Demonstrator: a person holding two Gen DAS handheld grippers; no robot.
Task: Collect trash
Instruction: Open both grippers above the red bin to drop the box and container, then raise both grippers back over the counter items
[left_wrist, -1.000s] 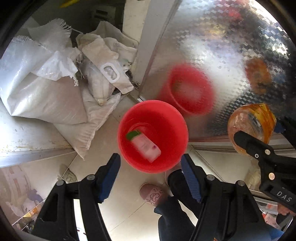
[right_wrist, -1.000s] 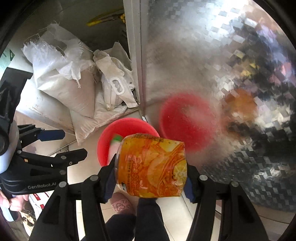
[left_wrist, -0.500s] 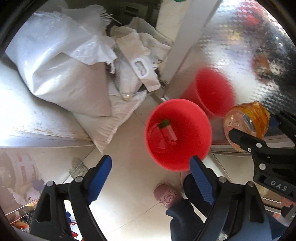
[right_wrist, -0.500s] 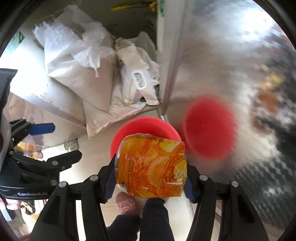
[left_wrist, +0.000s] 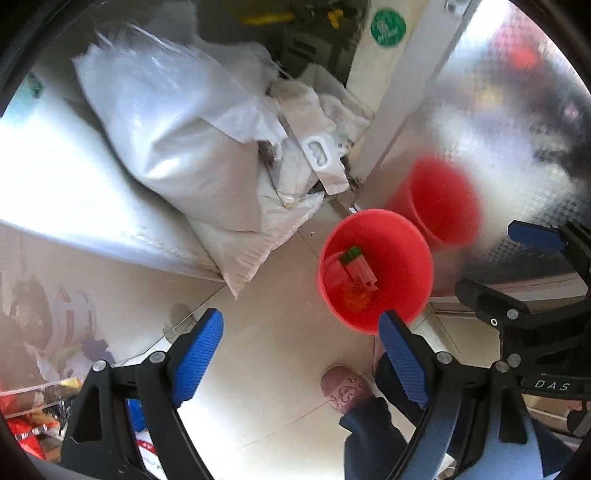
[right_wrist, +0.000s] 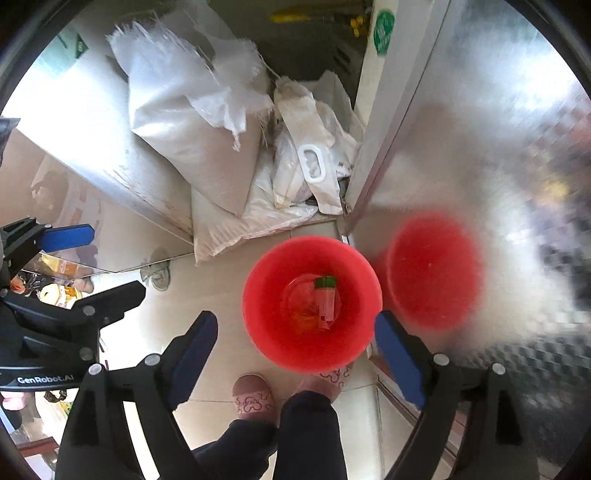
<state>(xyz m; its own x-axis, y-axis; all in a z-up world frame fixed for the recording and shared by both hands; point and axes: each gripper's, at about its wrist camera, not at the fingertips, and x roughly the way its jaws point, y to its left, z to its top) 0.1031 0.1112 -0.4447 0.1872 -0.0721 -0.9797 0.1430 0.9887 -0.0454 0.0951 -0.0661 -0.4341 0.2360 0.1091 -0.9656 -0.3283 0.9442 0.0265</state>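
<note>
Right gripper (right_wrist: 295, 325): jaws spread wide, nothing between the ribbed blue pads (right_wrist: 397, 354). It hangs over a red bucket (right_wrist: 266, 332). Black plastic frame, silver rivets.

Bucket: round, smooth plastic, standing on the pale tiled floor (right_wrist: 221, 273), tight in the corner where a metal panel (right_wrist: 480, 147) meets a grey post. In the bottom lie a pink carton with a green cap (right_wrist: 327, 301) and an orange can (right_wrist: 304, 314), blurred, tinted red by the walls. The panel is embossed, checkered steel; it throws back a soft red reflection of the bucket.

Left gripper (left_wrist: 301, 354): jaws also apart, empty, held to the left of the bucket over bare tile. Its right pad overlaps the bucket (left_wrist: 413, 258) rim in the left wrist view.

Farther out: woven white sacks (right_wrist: 192, 122), frayed at the mouth, slumped against the post; one flat bag has a die-cut handle. Two pink patterned slippers (right_wrist: 253, 397) and dark trouser legs at the bottom edge.
</note>
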